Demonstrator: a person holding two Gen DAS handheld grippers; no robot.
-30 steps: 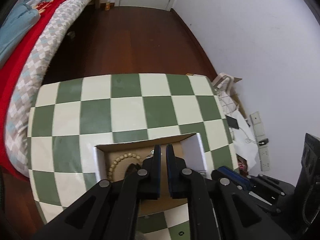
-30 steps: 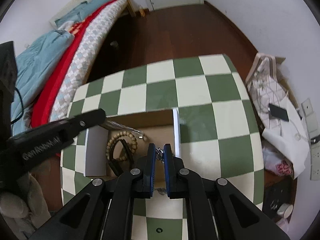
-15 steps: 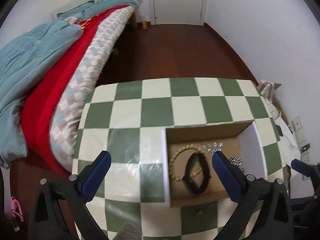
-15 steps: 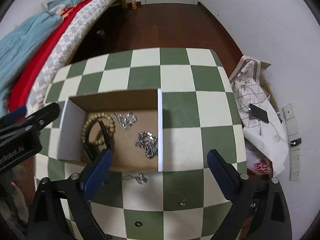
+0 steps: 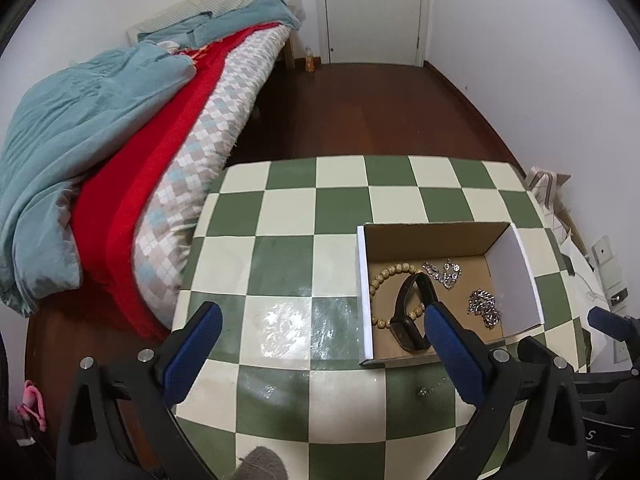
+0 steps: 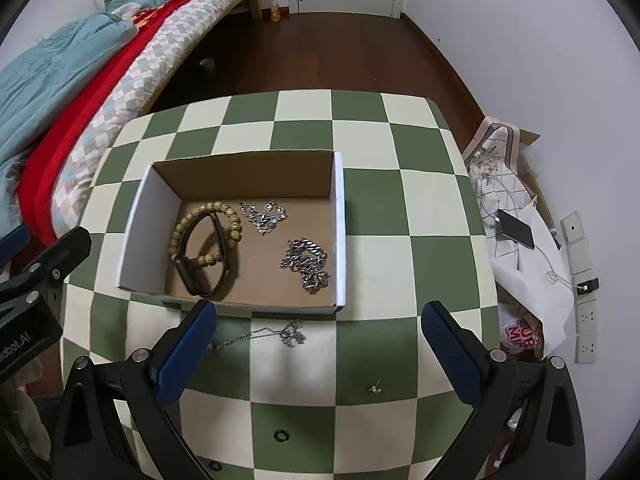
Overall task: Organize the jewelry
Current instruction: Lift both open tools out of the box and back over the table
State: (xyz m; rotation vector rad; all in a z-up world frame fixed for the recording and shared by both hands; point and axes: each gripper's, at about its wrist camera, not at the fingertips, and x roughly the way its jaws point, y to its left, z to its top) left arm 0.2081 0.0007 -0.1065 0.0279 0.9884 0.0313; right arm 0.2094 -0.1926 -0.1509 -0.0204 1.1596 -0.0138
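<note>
An open cardboard box (image 6: 339, 216) (image 5: 516, 272) sits on the green-and-cream checked table (image 6: 368, 148). In it lie a wooden bead bracelet (image 6: 234, 224), a black band (image 6: 188, 274) and two silver chains (image 6: 307, 264) (image 6: 264, 216). A thin silver necklace (image 6: 280, 334) lies on the table in front of the box, with a small earring (image 6: 375, 389) and a dark ring (image 6: 282, 435) nearer me. My right gripper (image 6: 320, 352) is open and empty above the necklace. My left gripper (image 5: 320, 348) is open and empty, left of the box.
A bed (image 5: 120, 140) with red and teal covers stands left of the table. A bag, a phone (image 6: 516, 229) and cables lie on the floor to the right by wall sockets. Dark wood floor and a white door (image 5: 372, 8) lie beyond.
Both grippers have opened from shut and drawn back and up from the box. A silver chain each now lies in the box where the grippers were.
</note>
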